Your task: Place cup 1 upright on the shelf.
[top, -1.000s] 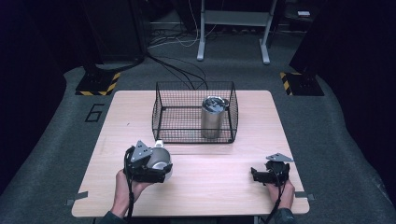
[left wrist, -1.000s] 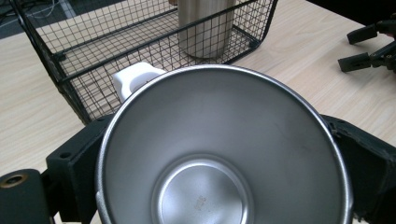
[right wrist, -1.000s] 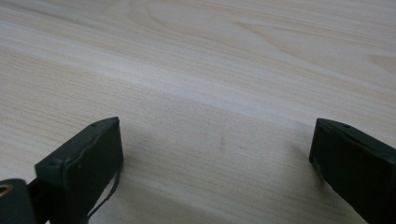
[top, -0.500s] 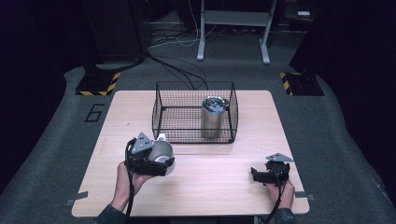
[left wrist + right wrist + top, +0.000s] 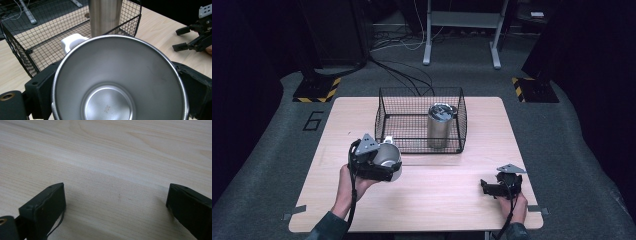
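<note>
My left gripper [image 5: 382, 167] is shut on a steel cup [image 5: 388, 157], held off the table just in front of the wire basket [image 5: 384, 117]. In the left gripper view the cup [image 5: 117, 80] faces the camera mouth-first, empty, with a white handle-like part [image 5: 72, 42] behind its rim. A tall steel tumbler [image 5: 439, 125] stands upright inside the basket at its right side, also seen as the tumbler [image 5: 105, 16]. My right gripper [image 5: 488, 187] rests open near the table's front right, nothing between its jaws [image 5: 117, 202].
The wooden table [image 5: 452, 200] has bare surface between the two grippers and in front of the basket. Dark floor with cables [image 5: 402, 70] and stand legs [image 5: 462, 30] lies beyond the table's far edge.
My left gripper has lifted the steel cup and carried it forward and slightly right, toward the basket's front wall. The right gripper has stayed put.
</note>
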A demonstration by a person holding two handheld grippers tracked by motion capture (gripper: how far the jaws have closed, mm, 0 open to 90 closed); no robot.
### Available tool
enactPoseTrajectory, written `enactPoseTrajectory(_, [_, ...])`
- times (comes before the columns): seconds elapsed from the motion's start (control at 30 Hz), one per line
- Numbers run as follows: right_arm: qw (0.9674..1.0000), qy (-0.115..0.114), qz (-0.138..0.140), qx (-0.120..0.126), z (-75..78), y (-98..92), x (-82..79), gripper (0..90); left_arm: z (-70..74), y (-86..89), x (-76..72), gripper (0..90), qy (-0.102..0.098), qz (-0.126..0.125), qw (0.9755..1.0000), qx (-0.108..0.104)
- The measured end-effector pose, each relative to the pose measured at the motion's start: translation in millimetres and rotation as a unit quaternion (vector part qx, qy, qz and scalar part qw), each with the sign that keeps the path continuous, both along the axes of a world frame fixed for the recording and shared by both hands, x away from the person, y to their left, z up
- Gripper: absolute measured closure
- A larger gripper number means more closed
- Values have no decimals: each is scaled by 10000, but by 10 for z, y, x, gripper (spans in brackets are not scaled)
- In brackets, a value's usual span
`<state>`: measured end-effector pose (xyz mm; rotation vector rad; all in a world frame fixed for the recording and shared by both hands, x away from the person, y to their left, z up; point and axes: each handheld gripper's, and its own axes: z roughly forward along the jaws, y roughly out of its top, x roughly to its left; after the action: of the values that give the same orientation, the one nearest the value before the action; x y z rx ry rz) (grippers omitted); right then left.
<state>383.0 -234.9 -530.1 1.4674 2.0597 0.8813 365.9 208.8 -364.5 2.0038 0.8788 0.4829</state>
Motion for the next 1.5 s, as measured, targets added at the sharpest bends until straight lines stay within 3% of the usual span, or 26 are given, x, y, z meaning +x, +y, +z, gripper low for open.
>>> enactPoseTrajectory(0.63, [10000,-1,1,9,0,-2,2,21,310,-104,314,62,-75,-102,9999,-69])
enactPoseTrajectory(0.87, [10000,-6,-18,28,0,1,4,21,356,-126,412,62,-60,-134,9998,-125])
enactPoseTrajectory(1.5, [10000,-7,-22,26,0,3,3,21,514,-268,746,62,-129,-213,9997,-31])
